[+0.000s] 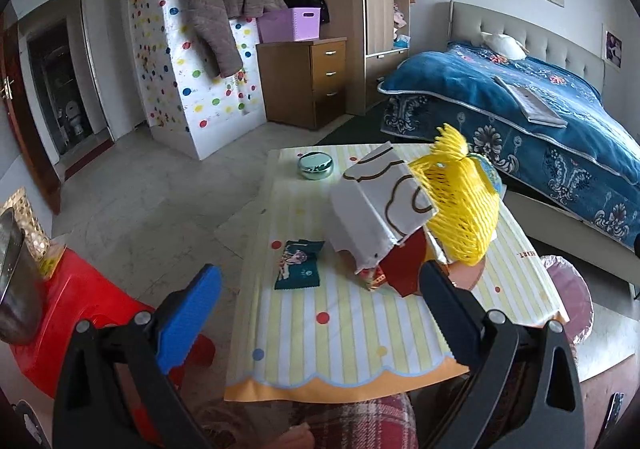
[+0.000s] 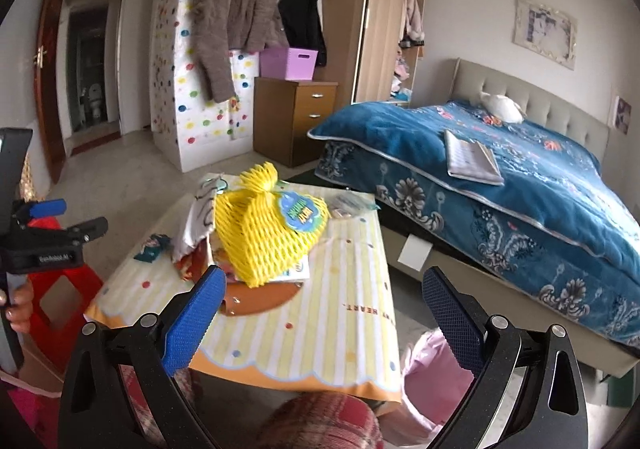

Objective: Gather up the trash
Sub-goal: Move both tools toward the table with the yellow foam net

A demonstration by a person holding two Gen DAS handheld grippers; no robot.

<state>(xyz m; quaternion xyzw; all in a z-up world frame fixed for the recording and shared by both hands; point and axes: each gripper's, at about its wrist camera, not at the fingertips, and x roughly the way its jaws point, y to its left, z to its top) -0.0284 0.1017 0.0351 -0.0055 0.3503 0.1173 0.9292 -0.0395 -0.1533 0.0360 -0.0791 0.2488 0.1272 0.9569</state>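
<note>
Trash sits heaped mid-table on the striped yellow tablecloth [image 2: 320, 289]: yellow foam fruit netting [image 2: 264, 237] atop torn white cardboard [image 1: 376, 209]; left gripper [image 1: 320, 321] and right gripper [image 2: 324, 313] hover near, both spread wide, empty; collection looks unstarted; next, close on the netting.

Bare tablecloth [image 1: 352, 333] before trash heap [image 1: 400, 217]

both grippers hang with jaws spread wide, holding nothing: left gripper [image 1: 316, 313] low in its frame, right gripper [image 2: 324, 313] likewise; a hand [image 2: 18, 307] at left edge grips the left one.
</note>
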